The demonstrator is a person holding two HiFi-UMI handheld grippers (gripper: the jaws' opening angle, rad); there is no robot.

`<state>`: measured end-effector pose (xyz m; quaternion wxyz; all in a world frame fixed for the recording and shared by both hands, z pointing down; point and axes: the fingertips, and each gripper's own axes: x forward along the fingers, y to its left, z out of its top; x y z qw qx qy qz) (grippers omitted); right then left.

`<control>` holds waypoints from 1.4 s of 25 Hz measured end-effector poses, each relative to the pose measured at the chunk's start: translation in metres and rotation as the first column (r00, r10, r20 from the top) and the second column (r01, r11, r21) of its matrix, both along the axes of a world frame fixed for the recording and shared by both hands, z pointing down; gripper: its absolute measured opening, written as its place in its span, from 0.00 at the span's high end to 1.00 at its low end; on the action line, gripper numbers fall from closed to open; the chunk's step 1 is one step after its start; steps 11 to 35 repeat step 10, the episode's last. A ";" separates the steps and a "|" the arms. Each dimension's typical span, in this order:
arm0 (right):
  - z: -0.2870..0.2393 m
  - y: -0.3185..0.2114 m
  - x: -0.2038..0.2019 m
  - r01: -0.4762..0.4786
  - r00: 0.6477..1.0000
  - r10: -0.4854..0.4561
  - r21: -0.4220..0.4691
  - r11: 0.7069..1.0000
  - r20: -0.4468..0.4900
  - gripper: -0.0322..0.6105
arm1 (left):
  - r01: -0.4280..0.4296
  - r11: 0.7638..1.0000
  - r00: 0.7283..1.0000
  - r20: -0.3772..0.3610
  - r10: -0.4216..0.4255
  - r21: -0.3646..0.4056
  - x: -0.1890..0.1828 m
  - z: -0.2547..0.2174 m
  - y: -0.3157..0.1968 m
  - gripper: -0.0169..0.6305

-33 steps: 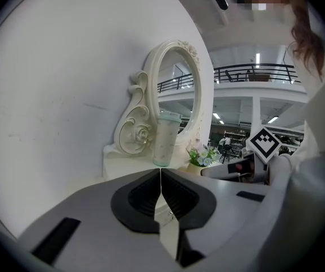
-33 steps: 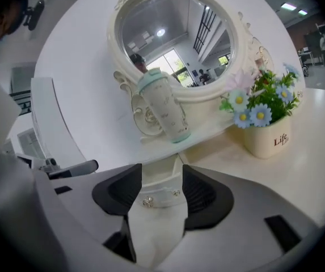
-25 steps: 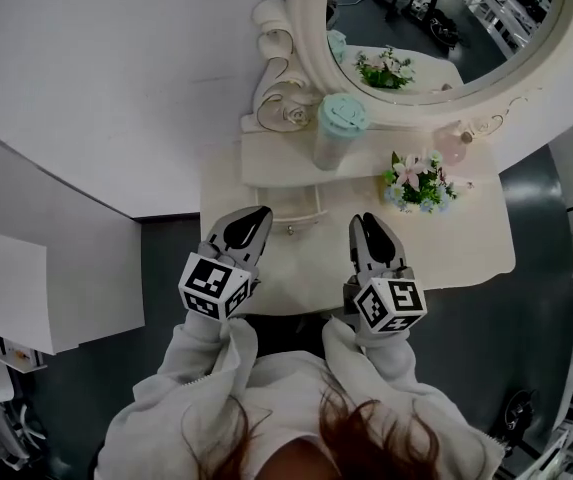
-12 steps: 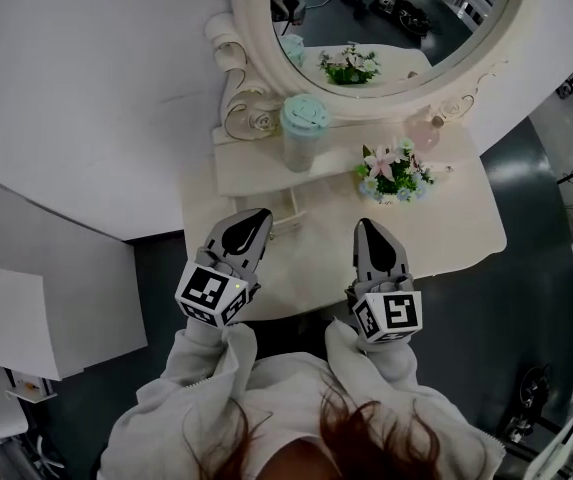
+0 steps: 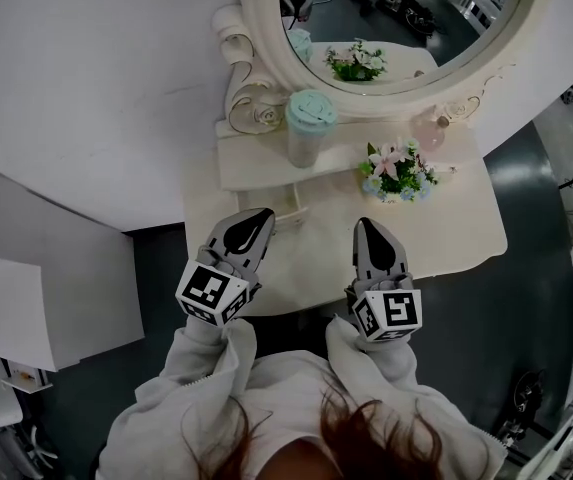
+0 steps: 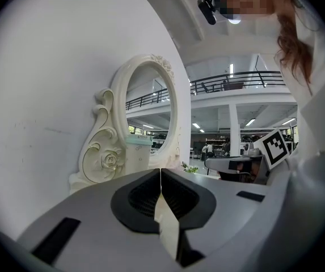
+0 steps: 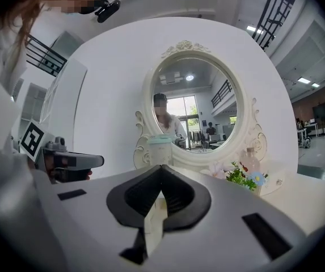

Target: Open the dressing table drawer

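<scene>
The cream dressing table stands against the wall under an oval mirror. A small drawer sits below its raised shelf, left of centre; I cannot tell how far out it stands. My left gripper is shut and empty, its tip just left of the drawer and short of it. My right gripper is shut and empty over the table top, right of the drawer. Both point level at the mirror. The left gripper and the right gripper show their pads pressed together.
A mint lidded cup stands on the shelf above the drawer. A flower bunch and a pink bottle sit right of it. A white cabinet is at the left, with dark floor to the right.
The right gripper's jaws, apart a second ago, have closed. Both grippers stay at the table's front edge while the head view has shifted a little.
</scene>
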<state>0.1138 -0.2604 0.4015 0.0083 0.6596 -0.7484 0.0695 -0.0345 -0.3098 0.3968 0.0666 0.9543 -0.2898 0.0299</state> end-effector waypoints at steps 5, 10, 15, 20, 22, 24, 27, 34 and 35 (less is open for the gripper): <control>0.005 -0.002 -0.003 0.014 1.000 -0.014 -0.013 1.000 0.015 0.90 | 0.000 1.000 1.000 0.003 0.000 -0.003 0.000 0.004 0.002 0.94; 0.010 -0.004 -0.008 0.027 0.999 -0.026 -0.028 0.999 0.024 0.90 | -0.004 1.000 1.000 0.004 0.004 -0.002 -0.002 0.006 0.003 0.94; 0.010 -0.004 -0.008 0.027 0.999 -0.026 -0.028 0.999 0.024 0.90 | -0.004 1.000 1.000 0.004 0.004 -0.002 -0.002 0.006 0.003 0.94; 0.010 -0.004 -0.008 0.027 0.999 -0.026 -0.028 0.999 0.024 0.90 | -0.004 1.000 1.000 0.004 0.004 -0.002 -0.002 0.006 0.003 0.94; 0.010 -0.004 -0.008 0.027 0.999 -0.026 -0.028 0.999 0.024 0.90 | -0.004 1.000 1.000 0.004 0.004 -0.002 -0.002 0.006 0.003 0.94; 0.010 -0.004 -0.008 0.027 0.999 -0.026 -0.028 0.999 0.024 0.90 | -0.004 1.000 1.000 0.004 0.004 -0.002 -0.002 0.006 0.003 0.94; 0.010 -0.004 -0.008 0.027 0.999 -0.026 -0.028 0.999 0.024 0.90 | -0.004 1.000 1.000 0.004 0.004 -0.002 -0.002 0.006 0.003 0.94; 0.010 -0.004 -0.008 0.027 0.999 -0.026 -0.028 0.999 0.024 0.90 | -0.004 1.000 1.000 0.004 0.004 -0.002 -0.002 0.006 0.003 0.94; 0.010 -0.004 -0.008 0.027 0.999 -0.026 -0.028 0.999 0.024 0.90 | -0.004 1.000 1.000 0.004 0.004 -0.002 -0.002 0.006 0.003 0.94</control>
